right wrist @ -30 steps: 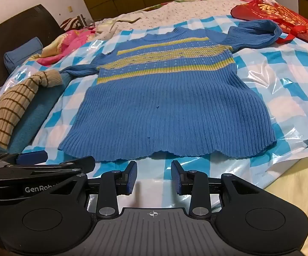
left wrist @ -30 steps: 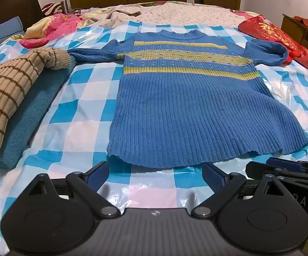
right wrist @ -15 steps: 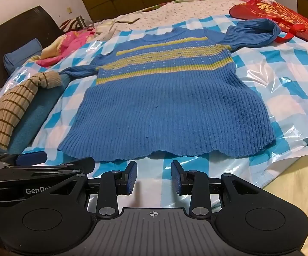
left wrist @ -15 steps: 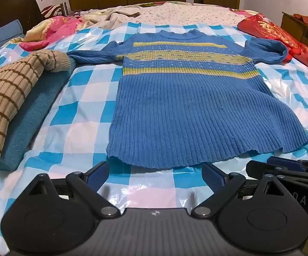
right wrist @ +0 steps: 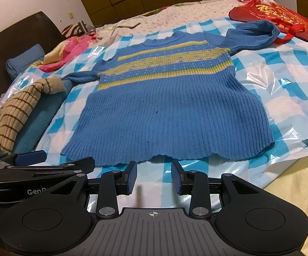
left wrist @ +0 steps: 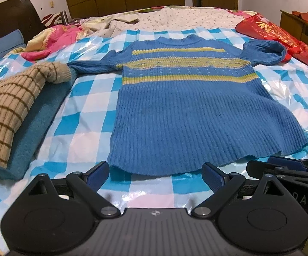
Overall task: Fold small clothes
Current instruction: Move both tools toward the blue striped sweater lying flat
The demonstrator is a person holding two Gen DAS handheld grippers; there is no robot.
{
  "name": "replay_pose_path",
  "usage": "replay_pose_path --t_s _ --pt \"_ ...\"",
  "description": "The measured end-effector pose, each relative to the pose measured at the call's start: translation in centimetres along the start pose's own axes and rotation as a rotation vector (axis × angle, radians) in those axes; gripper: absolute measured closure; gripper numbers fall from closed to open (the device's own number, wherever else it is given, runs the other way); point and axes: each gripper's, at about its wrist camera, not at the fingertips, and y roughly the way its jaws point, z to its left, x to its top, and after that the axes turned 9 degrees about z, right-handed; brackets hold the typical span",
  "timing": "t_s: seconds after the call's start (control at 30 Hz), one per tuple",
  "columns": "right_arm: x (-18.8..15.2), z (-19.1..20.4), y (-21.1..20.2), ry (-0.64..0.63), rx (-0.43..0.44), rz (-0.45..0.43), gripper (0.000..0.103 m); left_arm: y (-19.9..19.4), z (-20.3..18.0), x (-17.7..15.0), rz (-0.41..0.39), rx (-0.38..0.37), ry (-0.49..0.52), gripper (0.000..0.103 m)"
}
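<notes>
A blue knitted sweater (left wrist: 186, 111) (right wrist: 166, 111) with yellow stripes lies flat, front up, on a blue-and-white checked plastic sheet (left wrist: 85, 98) (right wrist: 282, 68). Its hem faces me; the right sleeve (left wrist: 262, 51) is bunched up, the left sleeve (left wrist: 90, 67) stretches out sideways. My left gripper (left wrist: 155, 172) is open wide just short of the hem, nothing between its blue pads. My right gripper (right wrist: 154, 175) stands open with a narrower gap, also just before the hem and empty. Each gripper shows at the edge of the other's view.
A beige striped garment (left wrist: 9, 106) lies on a folded teal one (left wrist: 41, 115) at the left. Pink bedding (left wrist: 51, 42) and a blue pillow (left wrist: 0, 49) sit at the back left, a red bag (left wrist: 277, 36) at the back right. Wooden wardrobes stand behind the bed.
The left wrist view has shifted slightly, so the sweater sits a little more to the right in it. Both grippers keep their openings; the right one stays put.
</notes>
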Motion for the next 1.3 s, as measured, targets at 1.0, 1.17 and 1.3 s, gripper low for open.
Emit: replay_pose_path --t_s 1.0,1.17,1.3 --pt "8.6 -5.4 1.5 0.063 -0.119 -0.03 0.068 5.3 -5.1 9.7 -0.029 -0.106 0.096 0.003" --pt "9.3 -5.8 2.3 0.06 -0.124 -0.015 0.068 6.2 -4.9 9.9 -0.007 -0.104 0.074 0.004" --pt "9.3 -5.5 2.9 0.052 -0.124 -0.003 0.068 6.2 -4.6 9.6 0.003 -0.078 0.071 0.004"
